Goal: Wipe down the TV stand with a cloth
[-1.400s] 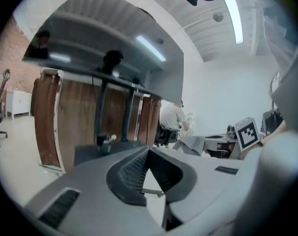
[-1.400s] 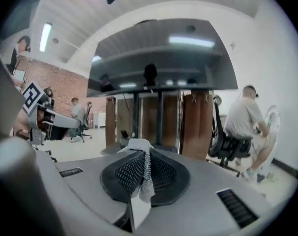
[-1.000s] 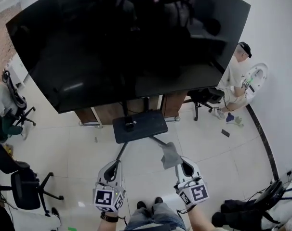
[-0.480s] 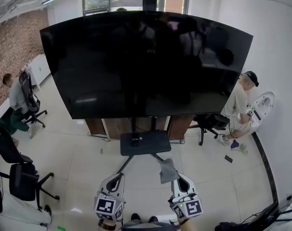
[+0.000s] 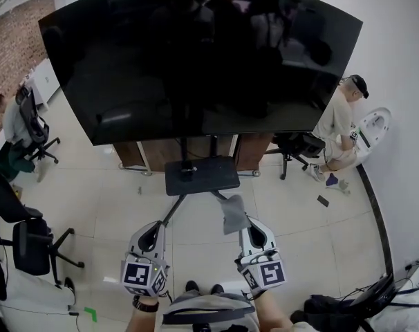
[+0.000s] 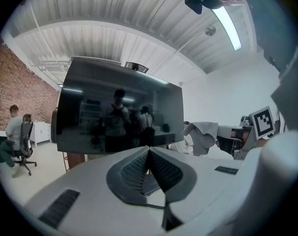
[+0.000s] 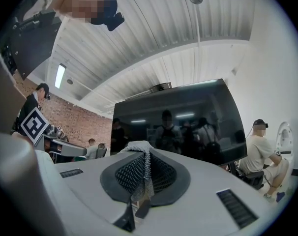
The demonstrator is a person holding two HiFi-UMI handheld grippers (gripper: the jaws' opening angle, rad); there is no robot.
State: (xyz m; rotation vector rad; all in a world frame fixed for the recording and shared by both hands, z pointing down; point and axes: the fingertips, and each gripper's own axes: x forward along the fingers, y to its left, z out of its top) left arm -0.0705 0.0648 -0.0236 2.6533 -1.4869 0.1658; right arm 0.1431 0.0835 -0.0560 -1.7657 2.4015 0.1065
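Between the fingers of the right gripper [image 7: 146, 154] a grey mesh-weave cloth [image 7: 137, 145] is pinched tight. Its bunched edge stands up past the fingertips, and a strip runs back down between the ribbed pads. In the head view the rest of the cloth hangs as a loose fold just ahead of those fingers.

Beside it, the left gripper [image 6: 149, 152] has its fingers pressed together with nothing between them. Its tips are level with the right pair and apart from the cloth.

Ahead of both sets of fingers stands the TV stand [image 5: 201, 176]. Its dark shelf is well beyond the cloth and untouched. A small dark object [image 5: 187, 176] sits on the shelf near the post, too small to identify. The stand's two splayed legs reach back across the tiled floor [image 5: 106, 206] toward the fingertips, one on each side. Above the shelf is the large black TV screen [image 5: 196, 61].

Far right of the fingers, a person [image 5: 339, 120] sits by the white wall. Far left are office chairs [image 5: 31, 254].
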